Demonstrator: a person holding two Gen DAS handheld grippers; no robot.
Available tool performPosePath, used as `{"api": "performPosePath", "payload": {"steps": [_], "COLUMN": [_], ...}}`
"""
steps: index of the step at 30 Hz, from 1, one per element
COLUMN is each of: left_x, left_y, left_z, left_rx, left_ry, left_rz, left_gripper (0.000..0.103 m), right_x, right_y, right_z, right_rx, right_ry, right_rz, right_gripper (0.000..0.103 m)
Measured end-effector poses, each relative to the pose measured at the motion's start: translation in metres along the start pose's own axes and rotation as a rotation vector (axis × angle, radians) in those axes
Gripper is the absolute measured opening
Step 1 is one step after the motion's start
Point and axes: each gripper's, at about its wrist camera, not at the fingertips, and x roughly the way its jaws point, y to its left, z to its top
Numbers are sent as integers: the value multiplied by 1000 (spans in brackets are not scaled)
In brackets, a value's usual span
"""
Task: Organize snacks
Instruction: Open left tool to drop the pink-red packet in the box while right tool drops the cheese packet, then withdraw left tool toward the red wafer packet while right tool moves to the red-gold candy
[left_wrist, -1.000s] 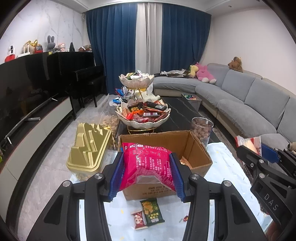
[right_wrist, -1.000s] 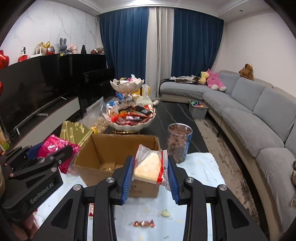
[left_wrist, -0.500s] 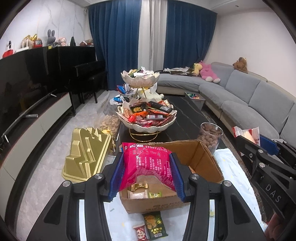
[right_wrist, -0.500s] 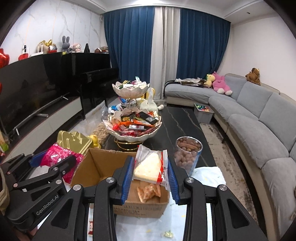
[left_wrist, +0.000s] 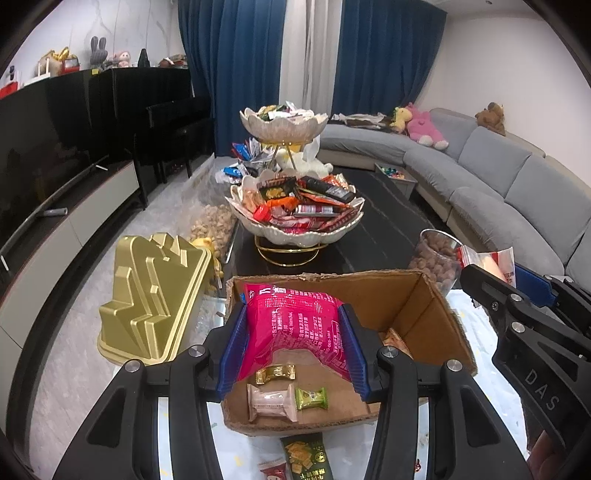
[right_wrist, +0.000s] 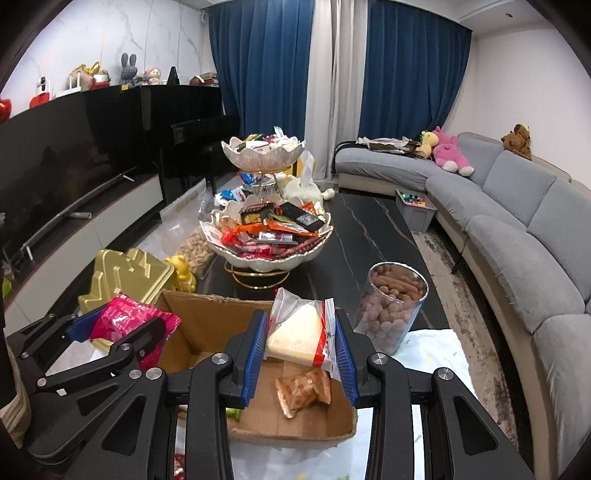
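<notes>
Left claw (left_wrist: 293, 347) level, pointing forward, blue pads clamped on a pink snack bag (left_wrist: 295, 325). Right claw (right_wrist: 301, 347) alongside at similar height, also level, pads closed on a clear-wrapped pale snack (right_wrist: 295, 330). Both claws raised, close together, not touching each other.

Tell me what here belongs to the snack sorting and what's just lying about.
Job: left tool holding pink snack bag; right tool holding pale wrapped cake; cardboard box; loose green packet.

Lying about: gold lid; nut jar; tiered candy bowl.
</notes>
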Motion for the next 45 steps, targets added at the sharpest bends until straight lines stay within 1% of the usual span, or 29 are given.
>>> {"api": "performPosePath", "payload": {"steps": [5,11,12,13,15,17,18,19,20,21,22,23,25,27,32,45], "left_x": [13,18,18,18,17,16,15,14,12,10,8,6,1,-3,-14,-57], "left_y": [0,-3,-3,-3,-3,-4,-5,-5,-5,-4,-3,-2,0,2,4,3], "left_z": [0,-1,-1,-1,-2,-2,-1,-1,-1,-1,0,0,1,1,3,3], "left_rx": [-10,-5,-7,-8,-3,11,19,24,26,26,24,23,14,6,8,13], "left_ry": [30,44,45,45,41,36,34,30,22,17,12,9,-4,-9,-13,-63], "left_rz": [-5,-1,-4,-6,-3,-1,1,7,12,13,18,25,39,44,55,58], "left_gripper": [49,50,51,54,57,58,61,67,68,71,75,78,86,89,89,91], "right_x": [12,25,26,26,26,23,22,21,19,17,15,13,8,4,-10,-55], "right_y": [0,0,-1,-1,-3,-3,-4,-4,-5,-6,-6,-7,-9,-10,-13,-21], "right_z": [3,8,8,9,10,11,11,11,12,13,13,14,14,15,17,12], "right_rx": [-7,-20,-20,-20,-21,-26,-26,-24,-22,-18,-15,-13,-10,-4,12,24], "right_ry": [20,47,49,50,45,41,38,36,33,28,22,16,8,8,-8,-54], "right_rz": [-1,5,7,9,18,11,6,5,5,1,-5,-8,-15,-17,-14,-29], "right_gripper": [37,37,37,38,40,47,49,57,65,70,78,82,82,82,82,82]}}
